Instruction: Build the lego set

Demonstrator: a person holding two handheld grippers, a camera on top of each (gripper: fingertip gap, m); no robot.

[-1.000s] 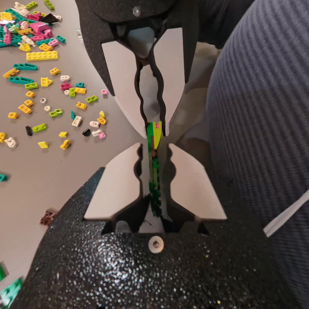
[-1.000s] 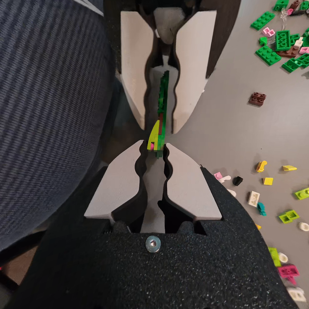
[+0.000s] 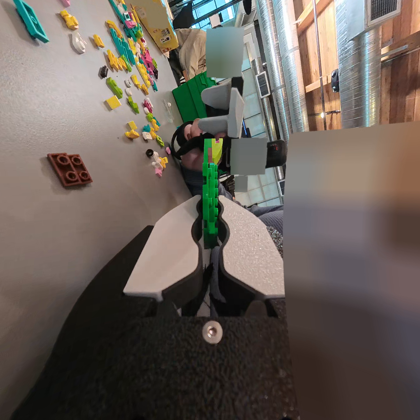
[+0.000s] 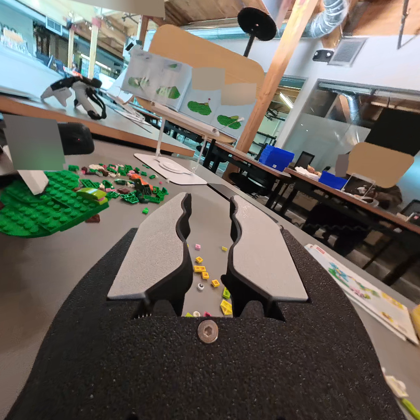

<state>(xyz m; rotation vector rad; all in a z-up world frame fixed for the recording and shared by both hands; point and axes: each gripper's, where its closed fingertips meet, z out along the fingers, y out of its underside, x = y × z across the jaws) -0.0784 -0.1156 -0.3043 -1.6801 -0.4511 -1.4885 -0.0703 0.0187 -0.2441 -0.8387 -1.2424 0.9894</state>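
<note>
Green plates stacked into one flat lego assembly (image 3: 210,200) stand edge-on between the fingers of the left gripper (image 3: 209,202), which is clenched on it; a lime curved piece with a bit of pink sits at its far end. From the right wrist view the same assembly (image 4: 43,211) shows as a broad green studded base held above the grey table (image 4: 68,261). The right gripper (image 4: 209,197) is released, its jaws apart with nothing between them, only small yellow and pink pieces (image 4: 205,271) on the tabletop below.

Containers are few: blue bins (image 4: 276,156) sit on a far desk, their contents hidden, and a yellow box (image 3: 156,27) lies past the loose teal, yellow and pink bricks (image 3: 134,56). A brown two-by-two plate (image 3: 69,169) lies alone. An open instruction booklet (image 4: 181,95) rests on a white stand, and a second booklet (image 4: 363,293) lies flat at the table's right edge. The print on both is too blurred to make out.
</note>
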